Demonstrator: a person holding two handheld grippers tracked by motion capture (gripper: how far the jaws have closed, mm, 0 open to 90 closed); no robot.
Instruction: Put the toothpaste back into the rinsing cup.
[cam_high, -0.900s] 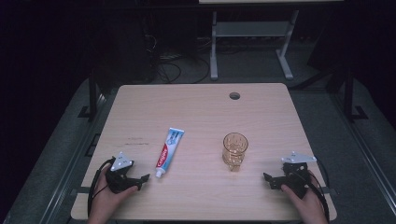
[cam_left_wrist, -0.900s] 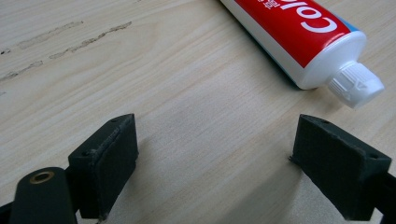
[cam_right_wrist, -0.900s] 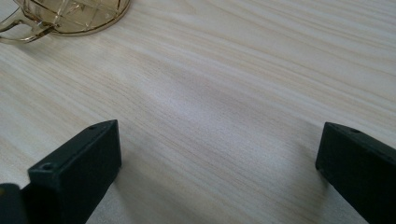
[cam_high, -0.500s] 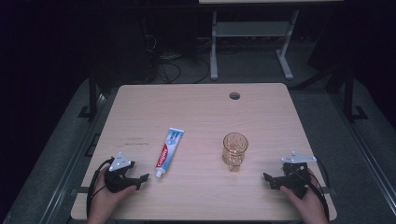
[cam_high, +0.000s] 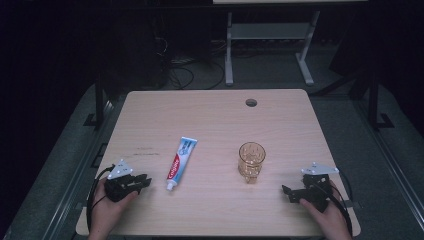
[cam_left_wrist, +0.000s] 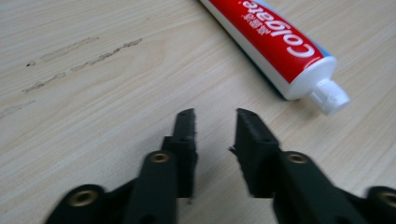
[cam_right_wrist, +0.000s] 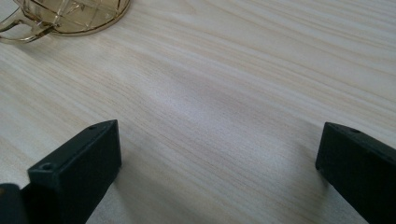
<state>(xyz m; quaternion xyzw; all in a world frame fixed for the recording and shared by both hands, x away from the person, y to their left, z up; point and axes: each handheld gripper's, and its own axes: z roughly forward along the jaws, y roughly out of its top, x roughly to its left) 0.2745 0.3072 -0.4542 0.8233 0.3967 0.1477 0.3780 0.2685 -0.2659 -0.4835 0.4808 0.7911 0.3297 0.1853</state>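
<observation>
A red, white and blue Colgate toothpaste tube (cam_high: 181, 157) lies flat on the wooden table (cam_high: 215, 115), its white cap toward the near edge. My left gripper (cam_high: 146, 181) rests on the table just left of the cap, pointing right. In the left gripper view the tube (cam_left_wrist: 271, 37) lies ahead and to the right of my left gripper (cam_left_wrist: 215, 114), whose jaws stand a narrow gap apart with nothing between them. An amber patterned glass cup (cam_high: 251, 161) stands right of centre. My right gripper (cam_high: 286, 193) sits to its lower right, and in its own view my right gripper (cam_right_wrist: 219, 140) has its jaws wide apart over bare wood, with the cup (cam_right_wrist: 70, 14) at the top left.
A round cable hole (cam_high: 251, 102) sits near the table's far edge. Beyond the table are a dark floor, cables and a white metal frame (cam_high: 270, 45). Faint scuff marks (cam_left_wrist: 79, 60) streak the wood ahead of the left gripper.
My left gripper has slid slightly to the left, away from the toothpaste cap. The right gripper, tube and cup have stayed put.
</observation>
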